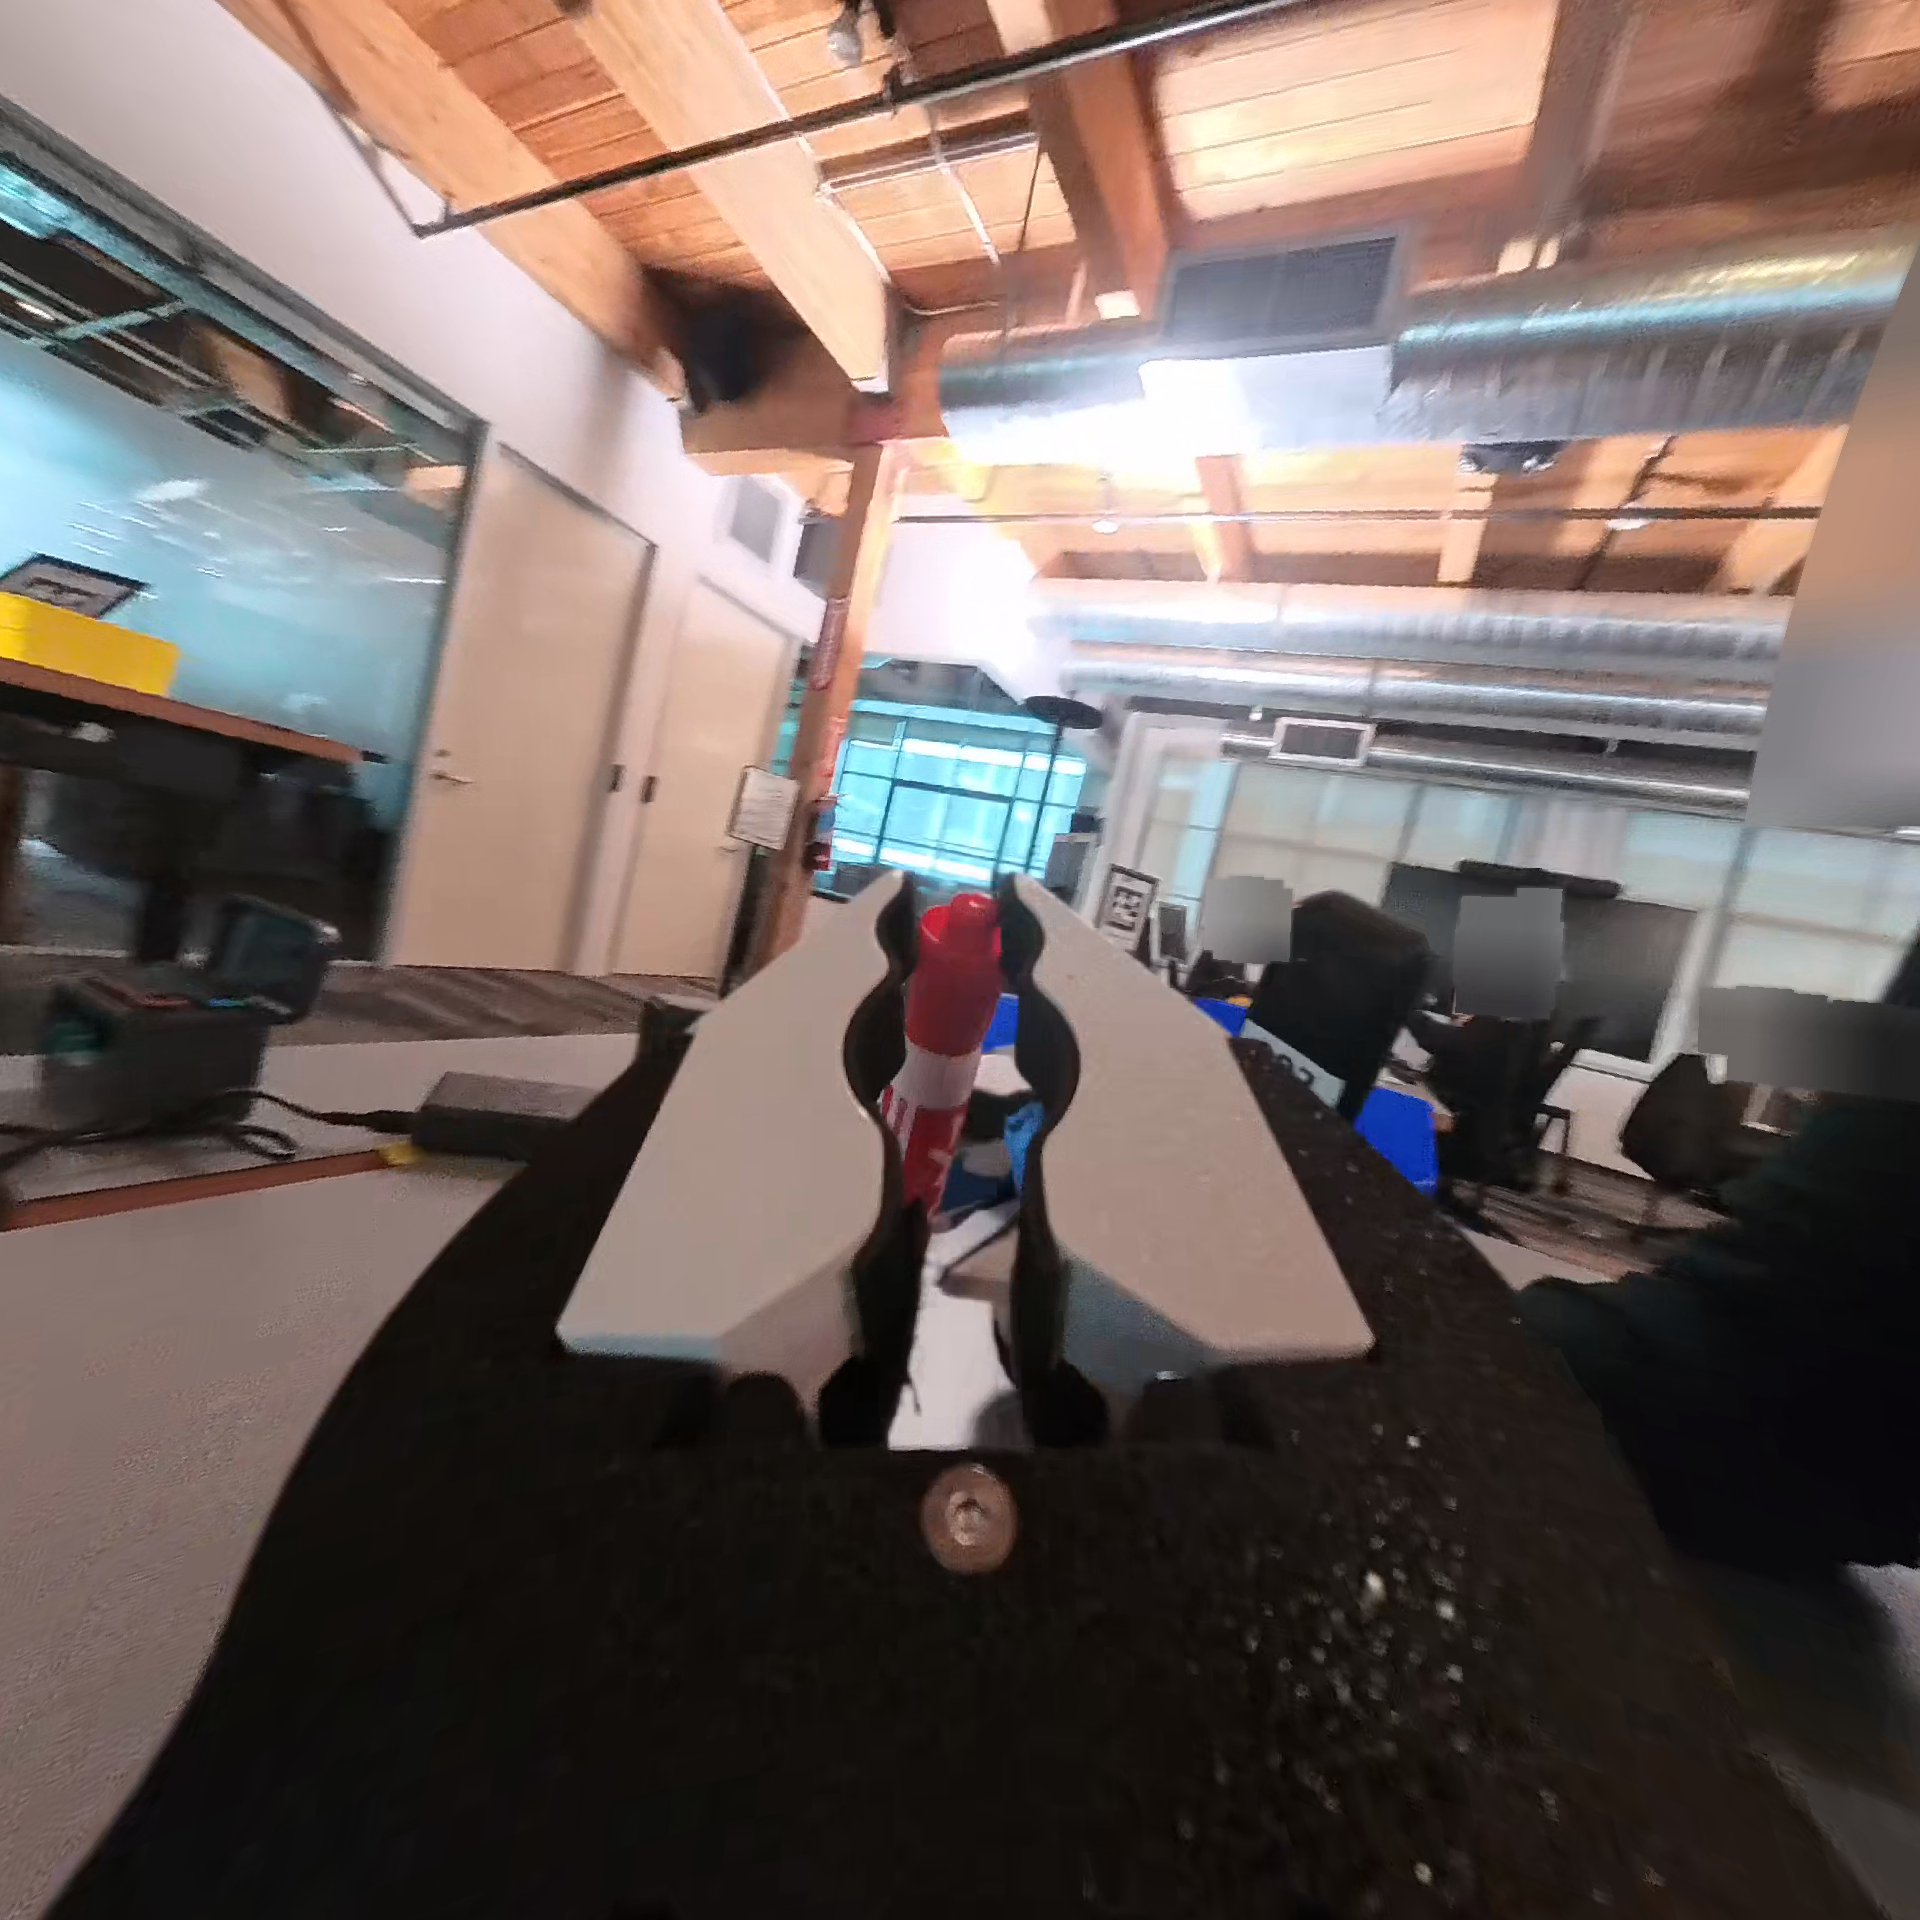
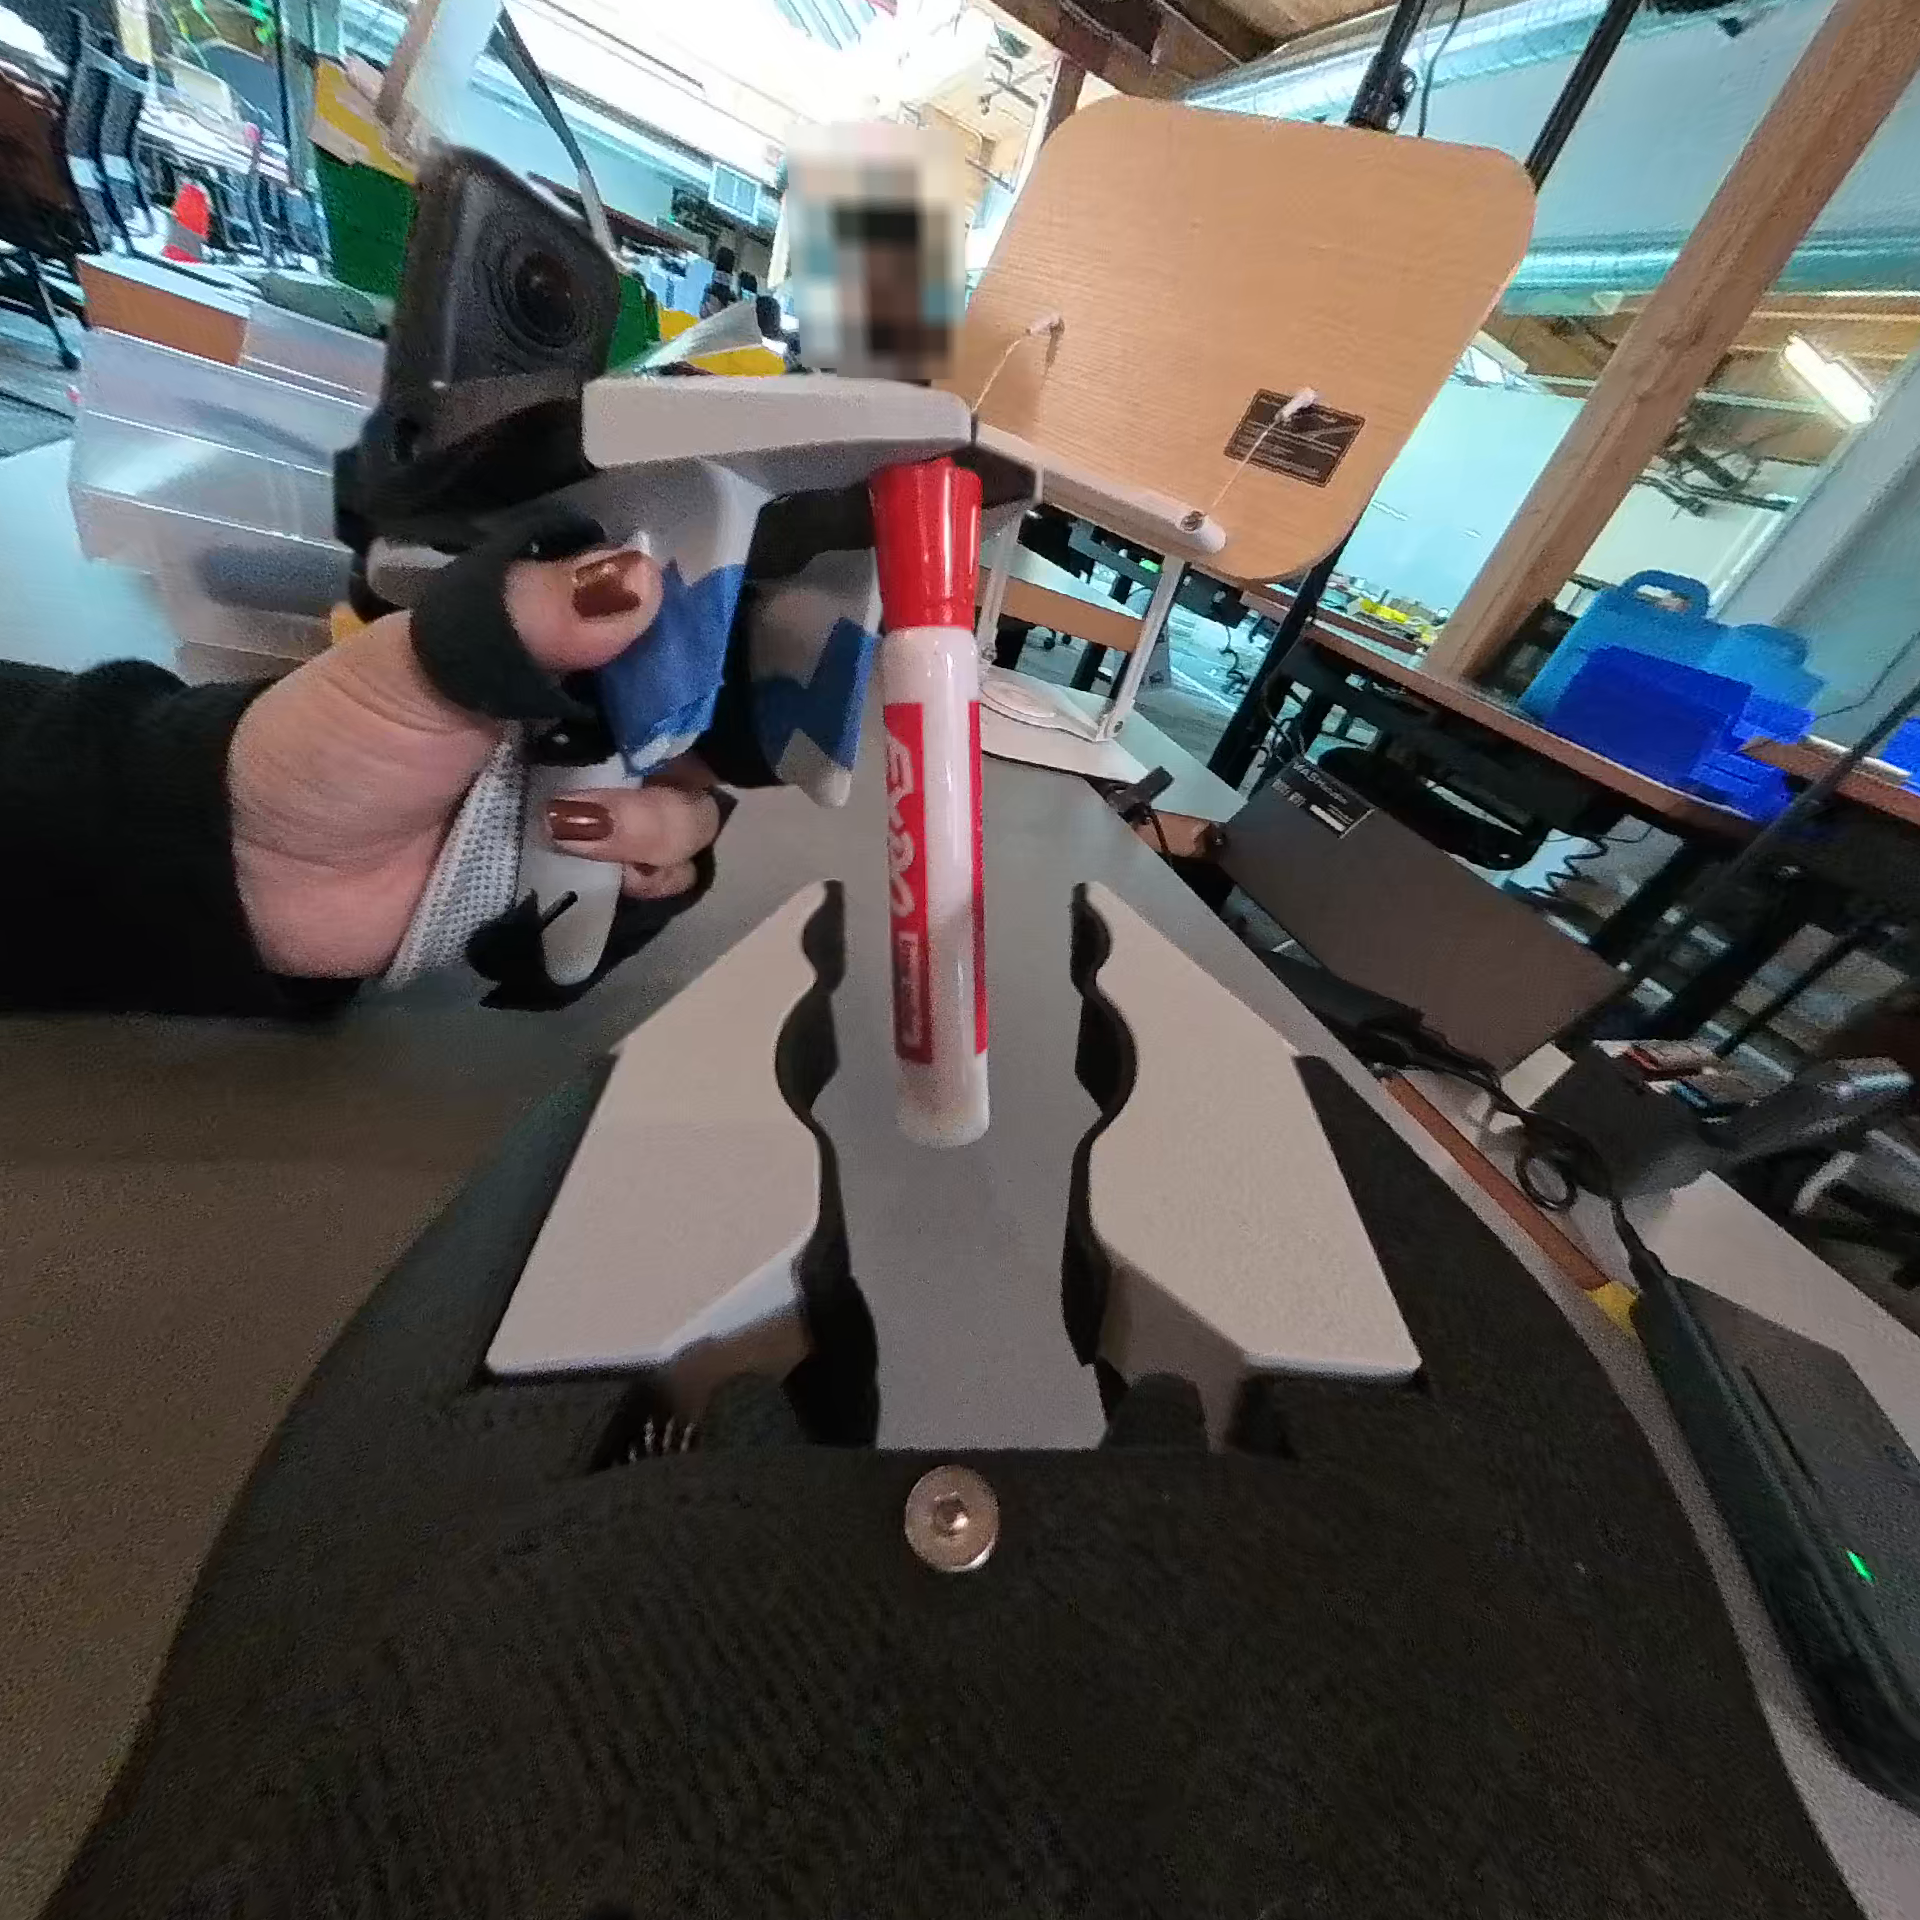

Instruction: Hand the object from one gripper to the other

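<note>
A red-and-white marker point(image 1: 940, 1039) with a red cap is held between the fingers of my left gripper point(image 1: 954, 904), which is shut on its cap end. In the right wrist view the marker point(image 2: 930, 790) hangs down from the left gripper point(image 2: 935, 457), held by a hand point(image 2: 353, 790) at upper left. My right gripper point(image 2: 951, 904) is open. Its fingers point(image 2: 717, 1132) stand on either side of the marker's lower white body, apart from it.
A grey table point(image 2: 156, 1195) lies below. A black box with cables point(image 2: 1392, 914) and a black device with a green light point(image 2: 1829, 1538) sit on the right. A wooden chair point(image 2: 1247, 322) and blue bins point(image 2: 1662, 686) stand behind. A power brick point(image 1: 499, 1107) and a case point(image 1: 156, 1029) sit at left. There is about 7 cm between the tips of the two grippers.
</note>
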`<state>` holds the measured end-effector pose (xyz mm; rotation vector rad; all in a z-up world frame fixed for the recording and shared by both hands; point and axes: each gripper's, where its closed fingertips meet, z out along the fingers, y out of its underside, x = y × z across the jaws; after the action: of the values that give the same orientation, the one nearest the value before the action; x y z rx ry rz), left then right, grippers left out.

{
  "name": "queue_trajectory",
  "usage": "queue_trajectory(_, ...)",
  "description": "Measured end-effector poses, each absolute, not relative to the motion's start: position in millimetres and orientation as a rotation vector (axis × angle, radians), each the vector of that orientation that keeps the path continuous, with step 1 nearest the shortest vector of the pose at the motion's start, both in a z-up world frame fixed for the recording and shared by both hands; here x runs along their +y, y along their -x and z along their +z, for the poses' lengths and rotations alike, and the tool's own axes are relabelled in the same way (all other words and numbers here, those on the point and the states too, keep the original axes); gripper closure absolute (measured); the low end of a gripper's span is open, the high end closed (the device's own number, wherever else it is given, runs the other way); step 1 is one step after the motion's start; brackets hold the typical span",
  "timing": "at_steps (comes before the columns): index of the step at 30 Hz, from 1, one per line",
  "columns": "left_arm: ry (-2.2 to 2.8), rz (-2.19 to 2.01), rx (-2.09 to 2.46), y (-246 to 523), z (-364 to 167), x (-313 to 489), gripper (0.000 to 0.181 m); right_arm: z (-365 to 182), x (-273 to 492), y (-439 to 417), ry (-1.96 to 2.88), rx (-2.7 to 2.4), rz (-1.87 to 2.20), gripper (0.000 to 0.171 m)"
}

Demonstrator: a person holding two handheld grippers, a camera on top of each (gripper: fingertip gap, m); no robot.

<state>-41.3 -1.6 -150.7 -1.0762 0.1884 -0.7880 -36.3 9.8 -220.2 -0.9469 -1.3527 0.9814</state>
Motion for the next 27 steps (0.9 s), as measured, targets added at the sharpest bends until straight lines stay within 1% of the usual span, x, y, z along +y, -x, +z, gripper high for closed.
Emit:
queue_trajectory(3, 1.092, -0.815, 0.222, 33, -154, -1, 0.168, -226, 12, 36, 0.946, -1.381, 0.897, 0.153)
queue_trajectory(7, 1.118, -0.816, 0.197, 34, -162, 4, 0.168, -232, 23, 36, 0.981, -1.388, 0.762, 0.154)
queue_trajectory(8, 1.133, -0.798, 0.185, 36, -164, 7, 0.161, -233, 26, 35, 0.99, -1.38, 0.724, 0.154)
queue_trajectory(9, 1.178, -0.738, 0.149, 41, -170, 15, 0.135, -232, 32, 34, 1.001, -1.36, 0.68, 0.154)
queue_trajectory(10, 1.24, -0.661, 0.123, 45, -177, 23, 0.114, -230, 37, 33, 1.003, -1.343, 0.638, 0.154)
queue_trajectory(11, 1.281, -0.617, 0.136, 45, -182, 27, 0.107, -228, 40, 31, 0.998, -1.331, 0.607, 0.154)
queue_trajectory(15, 1.3, -0.65, 0.225, 26, -184, 25, 0.126, -226, 38, 30, 0.939, -1.338, 0.503, 0.154)
queue_trajectory(20, 1.244, -0.767, 0.239, 24, -179, 17, 0.163, -226, 30, 33, 0.845, -1.371, 0.38, 0.154)
queue_trajectory(26, 1.227, -0.806, 0.211, 28, -178, 16, 0.164, -223, 28, 32, 0.841, -1.352, 0.431, 0.152)
queue_trajectory(27, 1.216, -0.811, 0.209, 28, -177, 16, 0.165, -221, 25, 32, 0.842, -1.343, 0.487, 0.142)
